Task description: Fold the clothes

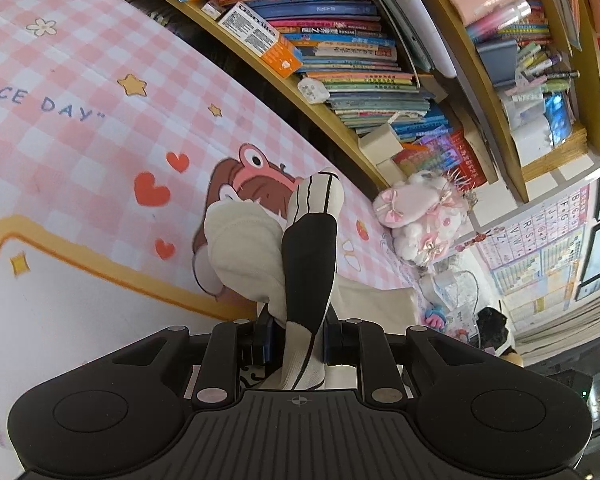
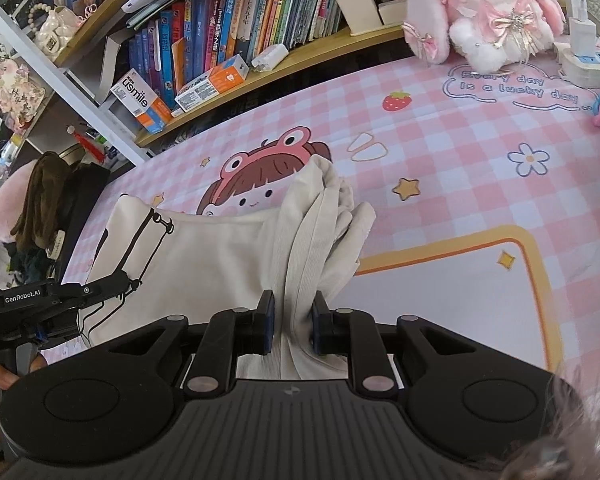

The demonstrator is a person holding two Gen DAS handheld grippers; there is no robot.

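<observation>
The left gripper [image 1: 298,336] is clamped on a bunched edge of the garment [image 1: 244,248], a cream piece with a black panel and thin black stripes (the panel runs right up between the jaws). The right gripper [image 2: 293,322] pinches another gathered fold of the same garment [image 2: 204,256], its ribbed cream cloth rising in pleats between the pads. In the right wrist view the garment spreads leftward over the tabletop [image 2: 460,184], which is covered by a pink checked mat with a frog-hat cartoon girl; part of that drawing is under the cloth. The left gripper [image 2: 112,282] shows at that view's left edge, at the garment's far side. A plush rabbit [image 2: 484,12] sits at the back, beside a shelf of books [image 2: 236,32].
</observation>
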